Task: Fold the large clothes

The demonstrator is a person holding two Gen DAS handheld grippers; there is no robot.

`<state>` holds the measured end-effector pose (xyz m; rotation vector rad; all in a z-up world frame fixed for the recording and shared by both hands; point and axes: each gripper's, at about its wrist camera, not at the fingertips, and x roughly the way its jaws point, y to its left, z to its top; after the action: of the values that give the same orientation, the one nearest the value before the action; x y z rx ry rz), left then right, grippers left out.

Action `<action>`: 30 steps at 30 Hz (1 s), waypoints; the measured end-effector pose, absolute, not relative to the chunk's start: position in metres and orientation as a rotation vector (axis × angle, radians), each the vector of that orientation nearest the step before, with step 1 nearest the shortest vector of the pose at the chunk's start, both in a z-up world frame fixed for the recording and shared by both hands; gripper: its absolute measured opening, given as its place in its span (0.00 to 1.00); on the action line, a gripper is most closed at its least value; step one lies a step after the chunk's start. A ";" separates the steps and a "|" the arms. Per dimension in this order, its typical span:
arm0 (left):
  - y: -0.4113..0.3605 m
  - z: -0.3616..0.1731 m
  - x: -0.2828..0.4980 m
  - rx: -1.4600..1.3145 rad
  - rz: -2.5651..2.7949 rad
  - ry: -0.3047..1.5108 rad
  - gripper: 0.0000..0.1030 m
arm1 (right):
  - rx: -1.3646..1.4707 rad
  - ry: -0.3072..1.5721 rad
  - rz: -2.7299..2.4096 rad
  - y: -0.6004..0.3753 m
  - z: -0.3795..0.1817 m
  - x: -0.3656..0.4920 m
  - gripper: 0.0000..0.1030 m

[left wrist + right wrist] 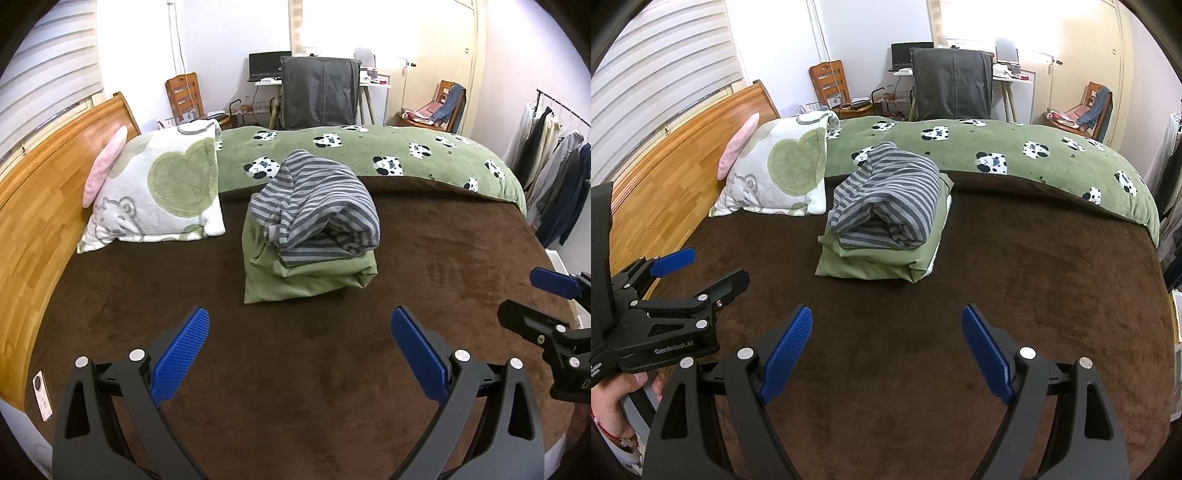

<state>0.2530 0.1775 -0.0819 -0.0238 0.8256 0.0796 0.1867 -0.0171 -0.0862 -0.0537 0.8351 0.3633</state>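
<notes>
Striped top [320, 201], folded, sits on a folded green garment [310, 275] mid-bed, both grippers hanging back w/ nothing in them.

Nearest: left gripper [300, 354] w/ blue pads spread wide over the brown bedspread [295, 387]; right gripper [886, 350] just beside it, also spread wide, both short of the stack & not touching it. Stack rests approx. centre of the bed, striped piece bunched on top, green one flat under. Left of it, a white-green pillow [162, 192] leans by the wooden headboard [44, 192]. Behind, a green panda-print blanket [388, 155] runs across the far edge. Beyond that: dark chair [319, 92], desk [373, 86], clothes rack [554, 166] at right.
</notes>
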 end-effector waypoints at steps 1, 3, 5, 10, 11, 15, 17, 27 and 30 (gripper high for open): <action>0.177 -0.082 0.253 -0.021 0.076 0.825 0.94 | -0.053 0.836 0.363 -0.017 -0.087 0.187 0.80; 0.177 -0.082 0.253 -0.020 0.076 0.821 0.94 | -0.054 0.837 0.363 -0.018 -0.087 0.187 0.80; 0.178 -0.081 0.252 -0.027 0.082 0.815 0.94 | -0.053 0.838 0.363 -0.018 -0.088 0.188 0.80; 0.180 -0.082 0.253 -0.023 0.087 0.818 0.94 | -0.053 0.839 0.363 -0.018 -0.088 0.188 0.80; 0.179 -0.082 0.254 -0.019 0.089 0.820 0.94 | -0.052 0.839 0.363 -0.018 -0.088 0.188 0.80; 0.180 -0.082 0.256 -0.022 0.089 0.819 0.94 | -0.051 0.838 0.362 -0.018 -0.088 0.188 0.80; 0.180 -0.082 0.255 -0.016 0.093 0.819 0.94 | -0.050 0.839 0.363 -0.018 -0.089 0.188 0.80; 0.178 -0.080 0.255 -0.012 0.101 0.813 0.94 | -0.052 0.841 0.361 -0.019 -0.088 0.189 0.80; 0.179 -0.078 0.254 -0.014 0.113 0.810 0.94 | -0.049 0.839 0.361 -0.019 -0.088 0.189 0.80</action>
<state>0.2537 0.1787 -0.0783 -0.0140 0.8099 0.1133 0.1891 -0.0189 -0.0879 -0.0492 0.8393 0.3613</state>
